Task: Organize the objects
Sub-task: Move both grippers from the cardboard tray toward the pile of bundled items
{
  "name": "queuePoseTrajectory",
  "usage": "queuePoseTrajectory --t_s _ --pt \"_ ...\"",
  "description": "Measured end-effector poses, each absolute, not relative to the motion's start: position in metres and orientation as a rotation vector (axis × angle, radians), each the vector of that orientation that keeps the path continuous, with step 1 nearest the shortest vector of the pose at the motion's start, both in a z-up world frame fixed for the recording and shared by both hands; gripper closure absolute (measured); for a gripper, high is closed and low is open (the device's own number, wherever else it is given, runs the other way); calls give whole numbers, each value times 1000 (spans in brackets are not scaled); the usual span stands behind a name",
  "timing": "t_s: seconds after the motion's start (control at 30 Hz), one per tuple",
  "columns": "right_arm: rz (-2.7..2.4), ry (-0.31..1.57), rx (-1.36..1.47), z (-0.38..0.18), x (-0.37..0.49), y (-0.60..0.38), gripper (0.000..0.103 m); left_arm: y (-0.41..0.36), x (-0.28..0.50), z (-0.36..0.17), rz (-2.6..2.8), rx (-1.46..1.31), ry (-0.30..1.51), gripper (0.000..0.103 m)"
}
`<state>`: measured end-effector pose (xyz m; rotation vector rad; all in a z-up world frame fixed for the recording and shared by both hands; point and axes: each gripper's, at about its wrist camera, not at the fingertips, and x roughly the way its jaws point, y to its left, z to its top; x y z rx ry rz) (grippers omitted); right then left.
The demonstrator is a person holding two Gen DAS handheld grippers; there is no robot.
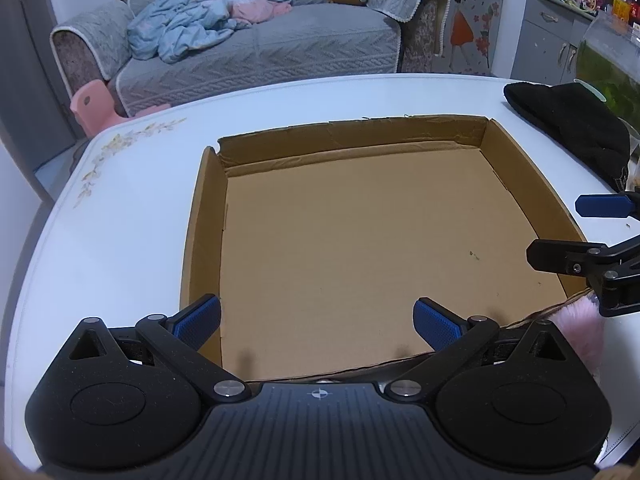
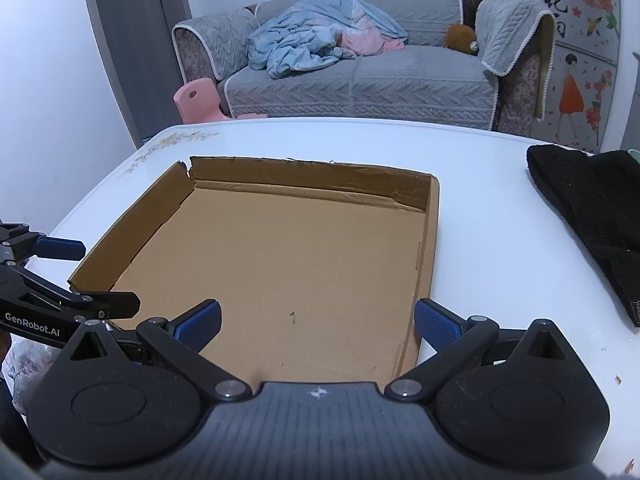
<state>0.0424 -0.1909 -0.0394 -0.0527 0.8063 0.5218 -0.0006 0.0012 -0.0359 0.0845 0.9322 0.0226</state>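
White tabletop (image 1: 120, 240) is filling both views, with a grey sofa (image 1: 260, 52) sitting behind it at twelve o'clock. Lying in the middle of the table is a shallow cardboard tray (image 1: 344, 240), and nothing is showing inside it. The left gripper (image 1: 318, 322) is hovering over the tray's near edge, jaws spread wide and holding nothing. The right gripper (image 2: 318, 322) is hanging likewise, jaws spread and holding nothing. A black knit item (image 2: 588, 216), perhaps a hat, is resting on the table at two o'clock. Something pink and fluffy (image 1: 580, 328) is peeking out at four o'clock in the left wrist view, just beside the tray's near corner.
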Motion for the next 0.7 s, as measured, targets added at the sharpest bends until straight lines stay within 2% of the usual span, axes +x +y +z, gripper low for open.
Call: queuePoseTrajectory --t_s 0.23,0.43,0.6,0.63,0.7 --pt "523 802 -56 -37 44 -194 0 6 -4 -36 22 69 929 1" --pt "532 737 -30 -23 38 -216 0 20 -29 -21 24 60 811 1" --pt "513 712 -120 -24 32 -235 1 47 -60 -9 51 59 754 1" --pt "511 710 -145 -27 31 -240 2 56 -69 -8 64 58 748 1" --pt "505 721 -201 -37 28 -246 12 73 -87 -10 86 42 759 1"
